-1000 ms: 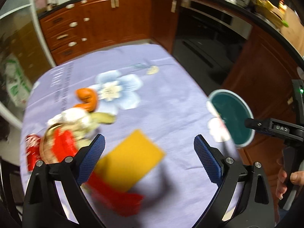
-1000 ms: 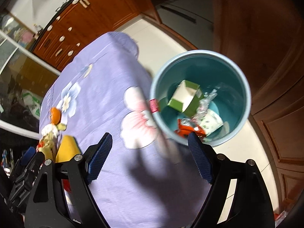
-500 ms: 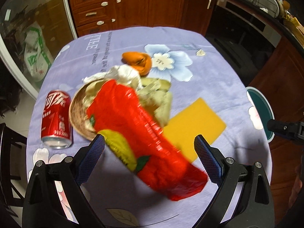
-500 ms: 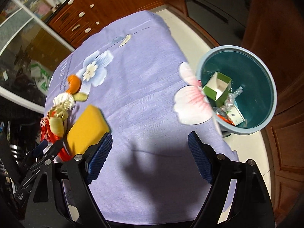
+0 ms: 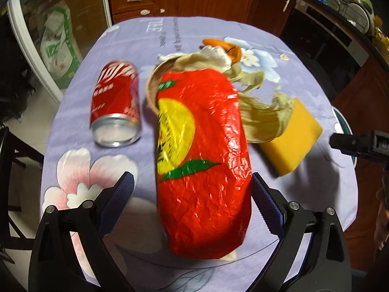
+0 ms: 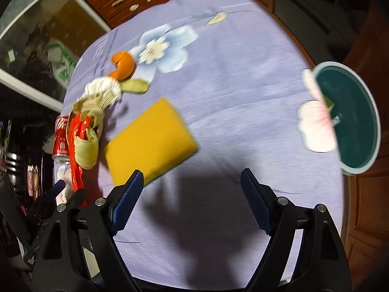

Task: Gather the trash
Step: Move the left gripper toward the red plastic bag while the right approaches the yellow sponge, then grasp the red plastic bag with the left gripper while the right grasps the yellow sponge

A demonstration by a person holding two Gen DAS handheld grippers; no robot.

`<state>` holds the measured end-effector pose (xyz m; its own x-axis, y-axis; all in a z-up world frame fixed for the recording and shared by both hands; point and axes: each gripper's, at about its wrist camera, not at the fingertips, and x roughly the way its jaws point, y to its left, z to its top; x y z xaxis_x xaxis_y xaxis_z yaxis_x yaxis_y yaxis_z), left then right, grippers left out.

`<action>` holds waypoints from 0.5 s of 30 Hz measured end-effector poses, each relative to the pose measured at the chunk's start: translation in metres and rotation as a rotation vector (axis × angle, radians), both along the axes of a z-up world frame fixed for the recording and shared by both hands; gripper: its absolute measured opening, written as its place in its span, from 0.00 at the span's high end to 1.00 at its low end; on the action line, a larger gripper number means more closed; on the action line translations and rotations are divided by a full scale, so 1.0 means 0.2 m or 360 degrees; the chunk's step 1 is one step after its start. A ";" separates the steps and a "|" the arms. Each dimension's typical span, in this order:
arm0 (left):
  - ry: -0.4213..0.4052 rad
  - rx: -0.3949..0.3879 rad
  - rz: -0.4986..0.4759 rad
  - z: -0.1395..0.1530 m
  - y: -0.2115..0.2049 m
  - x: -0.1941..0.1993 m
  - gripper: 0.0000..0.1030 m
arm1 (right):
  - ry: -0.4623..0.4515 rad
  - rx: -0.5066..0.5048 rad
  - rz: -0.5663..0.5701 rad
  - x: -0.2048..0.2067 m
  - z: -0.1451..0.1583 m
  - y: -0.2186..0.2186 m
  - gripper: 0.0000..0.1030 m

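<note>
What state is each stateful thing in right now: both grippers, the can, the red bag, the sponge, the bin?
left gripper: open, straddling the red snack bag, pads not pressing it.
right gripper: open, empty.
red snack bag: lying flat, crinkled.
cola can: on its side.
yellow sponge: flat on the tablecloth.
teal bin: uncovered, beside the table, some trash inside.

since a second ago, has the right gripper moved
Yes. The right gripper has swung away from the bin, now at the view's right edge, toward the sponge.

Overhead light, hard shadows — motion blur, fisheye-warped edges.
</note>
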<state>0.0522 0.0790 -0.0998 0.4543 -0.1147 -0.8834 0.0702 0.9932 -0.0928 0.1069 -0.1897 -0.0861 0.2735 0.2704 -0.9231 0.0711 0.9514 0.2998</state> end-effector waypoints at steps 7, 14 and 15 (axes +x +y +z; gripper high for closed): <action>0.0061 -0.0081 -0.0025 -0.08 0.07 0.00 0.08 | 0.0056 0.0007 0.0038 0.09 -0.07 0.19 0.24; 0.0070 -0.0204 -0.0104 -0.13 0.10 0.00 0.19 | 0.0084 0.0020 -0.0029 0.13 -0.15 0.23 0.23; 0.0057 -0.0215 -0.0120 -0.12 0.10 0.00 0.24 | 0.0078 0.0030 -0.0041 0.13 -0.15 0.23 0.23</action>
